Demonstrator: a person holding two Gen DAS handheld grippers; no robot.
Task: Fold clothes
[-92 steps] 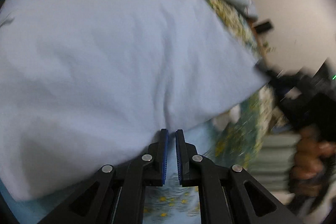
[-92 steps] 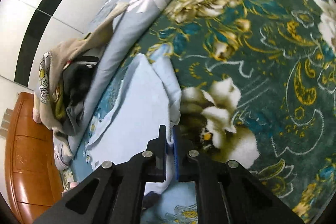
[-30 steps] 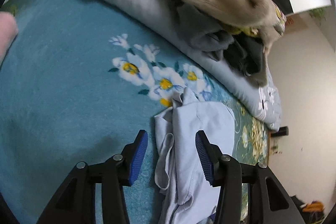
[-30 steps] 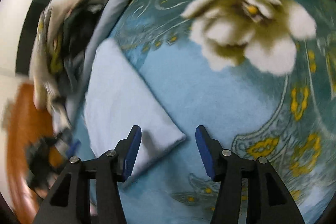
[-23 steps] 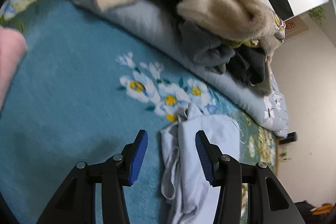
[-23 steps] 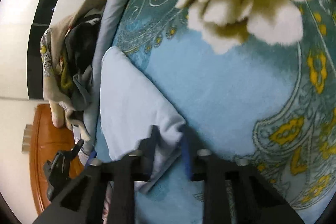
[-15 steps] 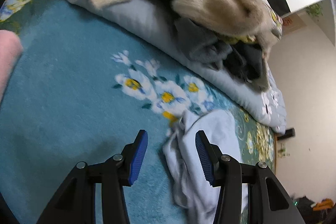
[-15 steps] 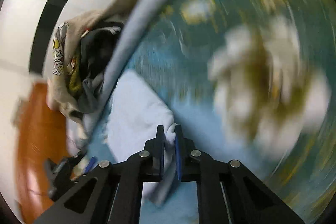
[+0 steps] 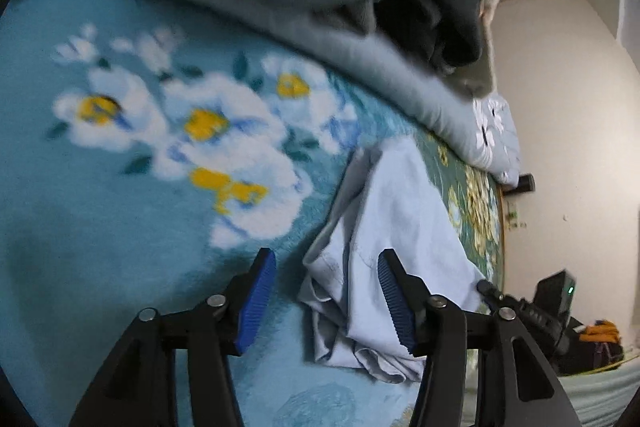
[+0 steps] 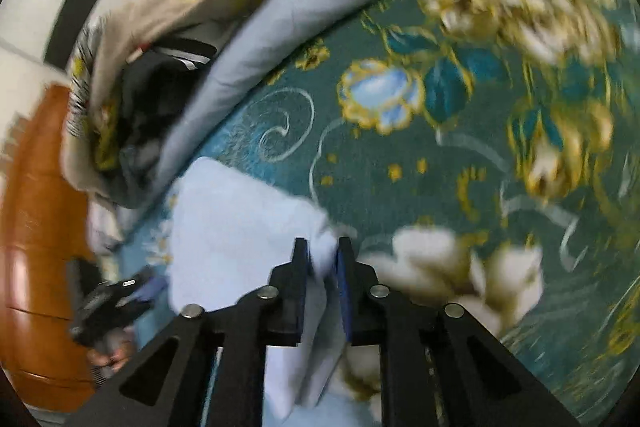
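A pale blue garment, partly folded into a long strip, lies on a floral blanket, running in the left wrist view from the lower centre of the frame up and right toward a grey quilt. Its near end is bunched and wrinkled at the bottom centre, directly between the blue pads of the left gripper, whose fingers stand spread wide with nothing held; the left pad sits over bare blanket and the right pad over the cloth itself. In the right wrist view the same garment fills the lower left centre, and its near corner is pinched between the almost closed fingers of the right gripper, with a fold of cloth hanging down between them toward the bottom edge. The right gripper therefore has the firm hold, and the left is poised at the opposite, crumpled end, close enough that a small advance and a squeeze would seem to take it. The strip's long axis appears to run roughly from one gripper to the other, so the next fold likely depends on both ends being held. A heap of other clothes sits on the quilt at the upper left of the right wrist view, well apart from the garment. Both views are motion-blurred.
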